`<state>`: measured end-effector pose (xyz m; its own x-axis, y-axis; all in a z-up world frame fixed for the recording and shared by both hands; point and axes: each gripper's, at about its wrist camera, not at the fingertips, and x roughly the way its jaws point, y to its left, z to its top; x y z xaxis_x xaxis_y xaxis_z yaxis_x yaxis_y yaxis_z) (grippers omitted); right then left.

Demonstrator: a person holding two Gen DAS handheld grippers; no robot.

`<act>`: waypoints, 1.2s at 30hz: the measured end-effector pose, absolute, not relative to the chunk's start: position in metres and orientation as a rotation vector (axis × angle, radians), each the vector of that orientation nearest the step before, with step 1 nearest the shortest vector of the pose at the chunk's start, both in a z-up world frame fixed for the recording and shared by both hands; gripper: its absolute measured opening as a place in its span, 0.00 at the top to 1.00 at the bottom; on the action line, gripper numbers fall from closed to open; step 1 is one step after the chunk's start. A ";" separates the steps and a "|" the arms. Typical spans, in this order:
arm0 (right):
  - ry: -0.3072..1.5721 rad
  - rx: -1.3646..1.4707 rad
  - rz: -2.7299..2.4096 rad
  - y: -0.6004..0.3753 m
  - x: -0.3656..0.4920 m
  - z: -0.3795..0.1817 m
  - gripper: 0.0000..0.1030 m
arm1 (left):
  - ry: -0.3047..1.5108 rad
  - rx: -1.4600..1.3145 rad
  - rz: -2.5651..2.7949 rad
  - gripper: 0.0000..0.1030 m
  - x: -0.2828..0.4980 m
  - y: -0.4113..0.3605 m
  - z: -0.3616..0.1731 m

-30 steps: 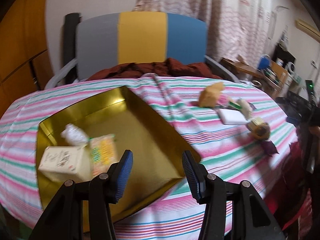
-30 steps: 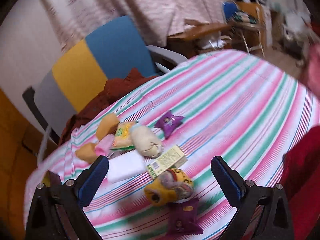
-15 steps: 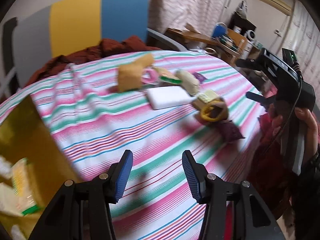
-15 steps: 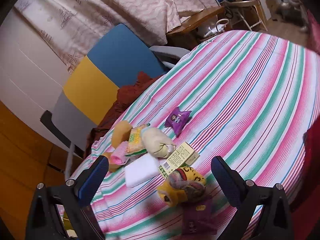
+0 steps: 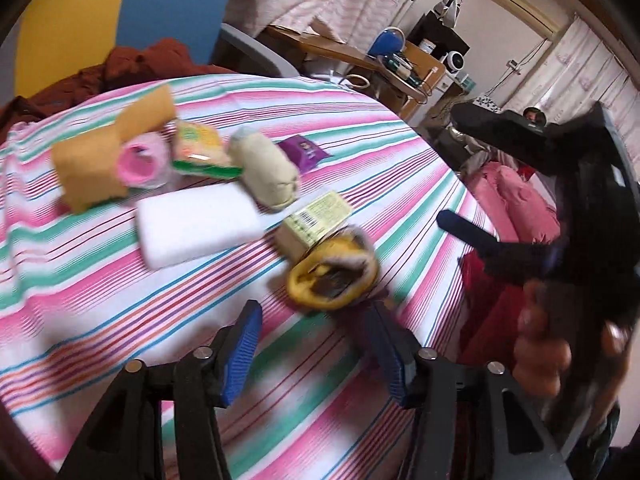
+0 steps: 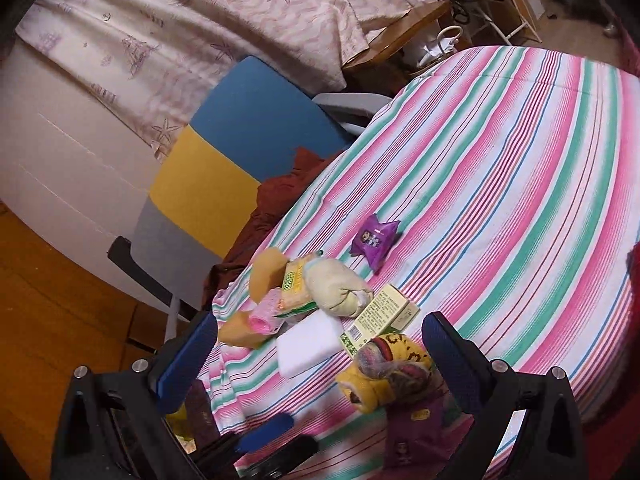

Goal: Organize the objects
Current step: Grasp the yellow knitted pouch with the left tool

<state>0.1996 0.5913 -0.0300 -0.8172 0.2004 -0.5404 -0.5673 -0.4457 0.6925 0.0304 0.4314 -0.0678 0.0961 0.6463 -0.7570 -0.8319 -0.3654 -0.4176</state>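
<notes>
On the striped tablecloth (image 5: 120, 300) lies a loose cluster: a yellow rolled sock (image 5: 332, 276), a green-and-cream box (image 5: 316, 220), a white block (image 5: 196, 224), a beige cloth roll (image 5: 268, 170), a yellow-green packet (image 5: 200, 148), a pink roll (image 5: 140, 160), an orange sponge (image 5: 104, 156) and a purple packet (image 5: 304, 152). My left gripper (image 5: 312, 320) is open, just short of the sock. My right gripper (image 6: 318, 332) is open too, spanning the white block (image 6: 308, 344) and the sock (image 6: 384, 376). A second purple packet (image 6: 416, 420) lies under the sock.
A chair with a grey, yellow and blue back (image 6: 224, 172) stands behind the table, a red-brown cloth (image 5: 152, 60) draped at its seat. The table's rounded edge (image 5: 452, 208) drops off at the right, near the person's hand (image 5: 540, 360). A cluttered desk (image 5: 360, 60) stands beyond.
The left view has swung right, from the gold tray to the cluster, and now sits close to the yellow sock. The right gripper has tilted and edged nearer. Both stay open.
</notes>
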 end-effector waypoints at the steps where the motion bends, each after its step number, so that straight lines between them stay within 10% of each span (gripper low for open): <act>1: 1.308 -0.532 2.279 0.591 0.199 -0.030 0.00 | 0.205 -1.165 1.551 0.41 0.031 0.439 -0.070; 12: 1.341 -0.524 2.281 0.596 0.200 -0.034 0.00 | 0.211 -1.268 1.547 0.35 0.030 0.500 -0.106; 20: 1.331 -0.575 2.259 0.598 0.196 -0.037 0.00 | 0.257 -1.158 1.554 0.62 0.029 0.472 -0.100; 36: 1.086 -1.027 2.150 0.584 0.149 -0.056 0.00 | 0.180 -1.052 1.727 0.62 0.014 0.367 -0.111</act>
<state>0.1489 0.5845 -0.0555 -0.5793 0.1068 -0.8081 -0.7139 -0.5450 0.4397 0.0138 0.3665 -0.1111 -0.0560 0.6960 -0.7158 -0.8290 -0.4320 -0.3552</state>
